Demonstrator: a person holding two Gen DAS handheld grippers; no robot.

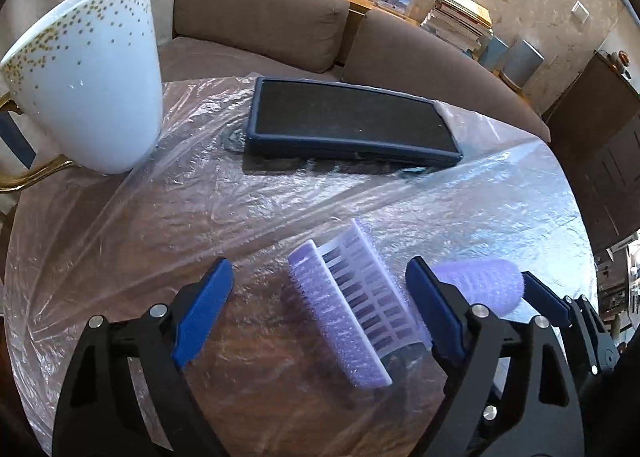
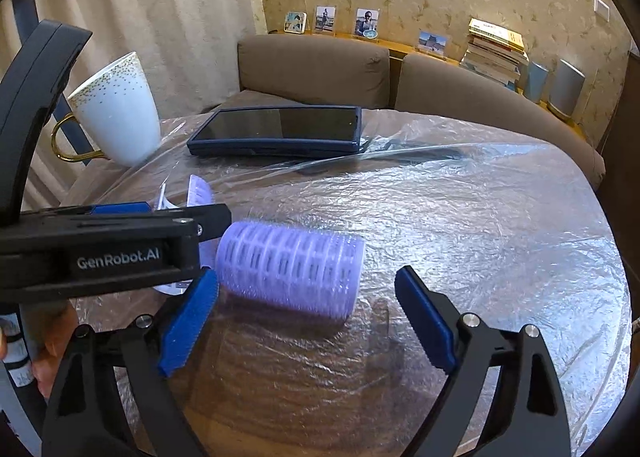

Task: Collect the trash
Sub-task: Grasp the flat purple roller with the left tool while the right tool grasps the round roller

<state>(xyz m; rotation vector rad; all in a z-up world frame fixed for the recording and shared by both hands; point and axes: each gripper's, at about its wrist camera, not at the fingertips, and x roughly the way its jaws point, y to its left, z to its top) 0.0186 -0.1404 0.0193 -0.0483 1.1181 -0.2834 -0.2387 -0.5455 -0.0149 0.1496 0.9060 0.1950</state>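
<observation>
Left wrist view shows the left gripper with its jaws spread wide over a torn purple hair roller that lies opened flat on the table between the 2 blue pads, touching neither that I can tell. Right wrist view shows the right gripper with its jaws spread wide too, around a whole purple hair roller lying on its side; the roller is close to the left pad, and the right pad is apart from it. Only the left view shows the inside grid of the torn roller. Only the right view shows the shiny glass on the tablet; in the left view that top looks dull and dark. The right view also shows the side of the left gripper with white letters on it, and most of the torn roller hides behind it. I count 2 rollers, 1 white cup with gold dots and a gold handle, and 1 tablet in a blue case. The round table is covered with crinkly clear plastic. Behind it are a brown sofa, 4 small photos on a shelf, a stack of books and flowery wallpaper.
</observation>
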